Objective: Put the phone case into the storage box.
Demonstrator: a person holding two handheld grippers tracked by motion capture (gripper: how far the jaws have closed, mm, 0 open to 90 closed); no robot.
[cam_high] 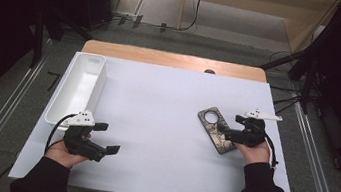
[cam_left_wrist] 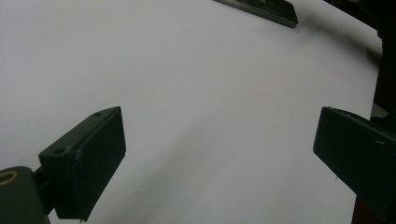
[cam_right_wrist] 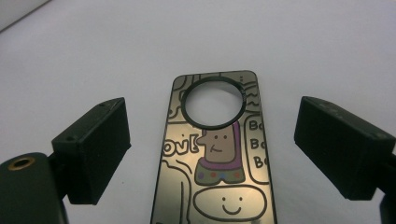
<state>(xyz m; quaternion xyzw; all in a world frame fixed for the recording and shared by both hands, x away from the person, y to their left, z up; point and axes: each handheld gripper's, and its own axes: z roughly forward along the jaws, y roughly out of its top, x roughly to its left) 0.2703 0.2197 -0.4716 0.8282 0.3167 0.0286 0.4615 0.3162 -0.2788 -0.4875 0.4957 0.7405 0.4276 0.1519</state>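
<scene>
The phone case [cam_right_wrist: 217, 158], lying flat near the desk's right edge, looks thin, light and slick (likely flexible), so the right gripper [cam_right_wrist: 212, 154], fingers spread, should pinch its long sides.

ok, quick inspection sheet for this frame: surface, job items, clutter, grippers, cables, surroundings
Surface: white sheet over a wooden table.
Job's things: phone case with a round camera hole and cartoon print, flat on the sheet; empty white bin at the sheet's left edge.
Clutter: nothing seen.
Grippers: right gripper open, fingers either side of the case, not closed on it; left gripper open over bare sheet.
Cables: black cable loops from the left gripper; more run across the floor.
Surroundings: dark stands and floor rails on both sides.
</scene>
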